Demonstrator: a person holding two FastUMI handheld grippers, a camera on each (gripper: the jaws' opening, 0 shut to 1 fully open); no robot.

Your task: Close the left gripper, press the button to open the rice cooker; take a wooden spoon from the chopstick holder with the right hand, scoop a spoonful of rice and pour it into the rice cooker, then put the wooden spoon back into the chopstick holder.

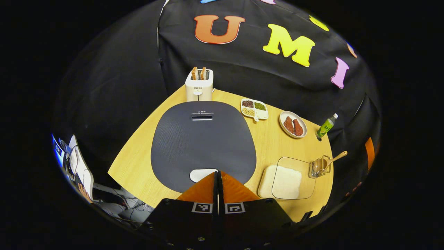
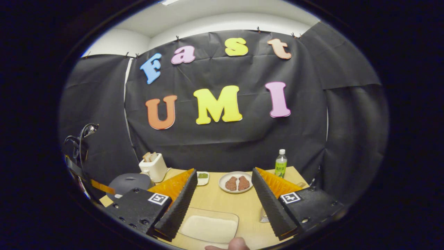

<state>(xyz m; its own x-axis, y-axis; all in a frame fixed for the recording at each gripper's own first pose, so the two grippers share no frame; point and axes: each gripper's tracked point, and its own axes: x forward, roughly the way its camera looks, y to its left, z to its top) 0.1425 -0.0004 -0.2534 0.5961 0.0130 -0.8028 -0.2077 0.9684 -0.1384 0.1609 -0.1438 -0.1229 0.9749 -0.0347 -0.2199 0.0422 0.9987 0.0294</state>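
Step 1 in hand: left claw (image 1: 218,173) clenched, poised right over rice cooker (image 1: 203,142) button (image 1: 203,174).

Lid was still down, so next move called for a press on that button. Right claw (image 2: 222,194) hung released above rice tray (image 2: 210,227); wooden spoon (image 1: 334,158) sat in chopstick holder (image 1: 319,168) at desk (image 1: 138,166) edge, untouched.

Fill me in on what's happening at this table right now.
A person is working with two handheld grippers. The left gripper is shut and poised right above the pale button at the near edge of the rice cooker, whose lid is still down. The right gripper hangs open above the clear tray of rice, holding nothing. The wooden spoon still sits in the chopstick holder beside that tray, so no scooping has begun.
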